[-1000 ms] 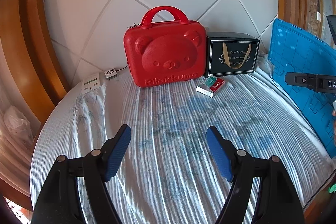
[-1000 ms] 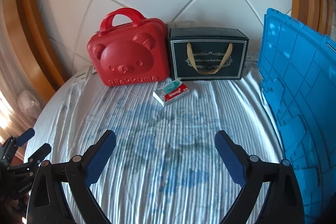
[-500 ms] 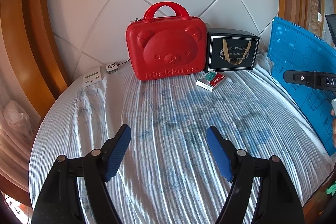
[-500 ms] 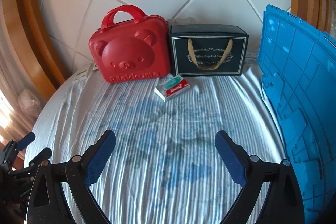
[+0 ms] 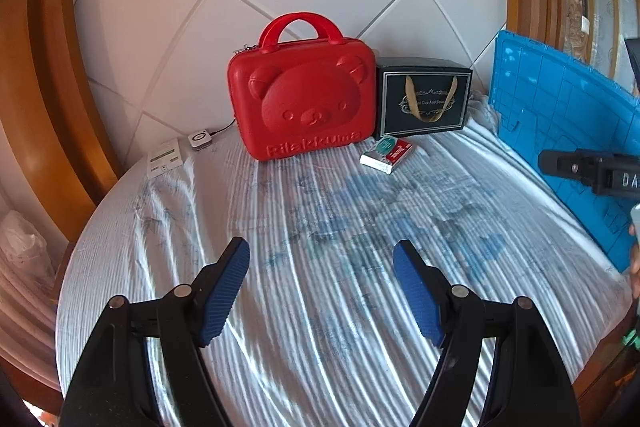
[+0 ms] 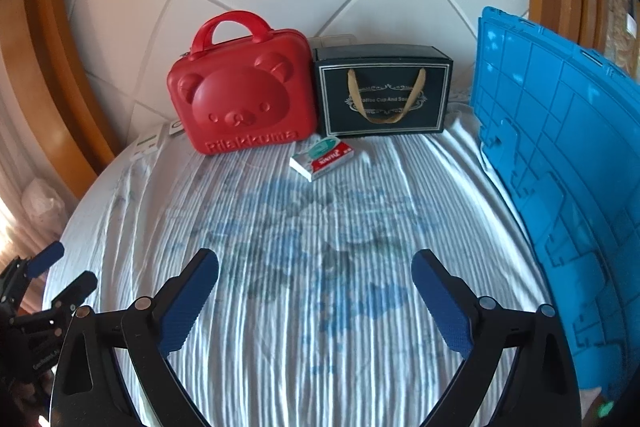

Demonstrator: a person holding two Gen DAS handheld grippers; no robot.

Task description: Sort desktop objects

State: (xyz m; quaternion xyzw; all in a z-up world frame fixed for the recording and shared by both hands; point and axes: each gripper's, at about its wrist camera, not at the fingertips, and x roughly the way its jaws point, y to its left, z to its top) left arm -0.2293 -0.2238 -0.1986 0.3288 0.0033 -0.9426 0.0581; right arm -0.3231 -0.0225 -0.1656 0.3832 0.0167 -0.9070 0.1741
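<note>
A red bear-face case (image 5: 304, 99) (image 6: 244, 95) stands upright at the back of the round clothed table (image 5: 320, 267). A black gift box (image 5: 422, 99) (image 6: 384, 91) with a gold ribbon handle stands to its right. A small red, white and green card box (image 5: 386, 155) (image 6: 326, 157) lies flat in front of them. My left gripper (image 5: 322, 267) is open and empty, well short of the objects. My right gripper (image 6: 316, 279) is open and empty, also near the front. The left gripper shows at the lower left of the right wrist view (image 6: 48, 267).
A blue plastic crate (image 5: 560, 131) (image 6: 560, 155) stands at the table's right side. A white card (image 5: 164, 157) and a small white device (image 5: 199, 139) with a cable lie at the back left. A white tiled wall and wooden frames lie behind.
Both grippers have drawn back and up a little from the objects, which look smaller in the left wrist view. Nothing on the table has moved; both grippers stay open.
</note>
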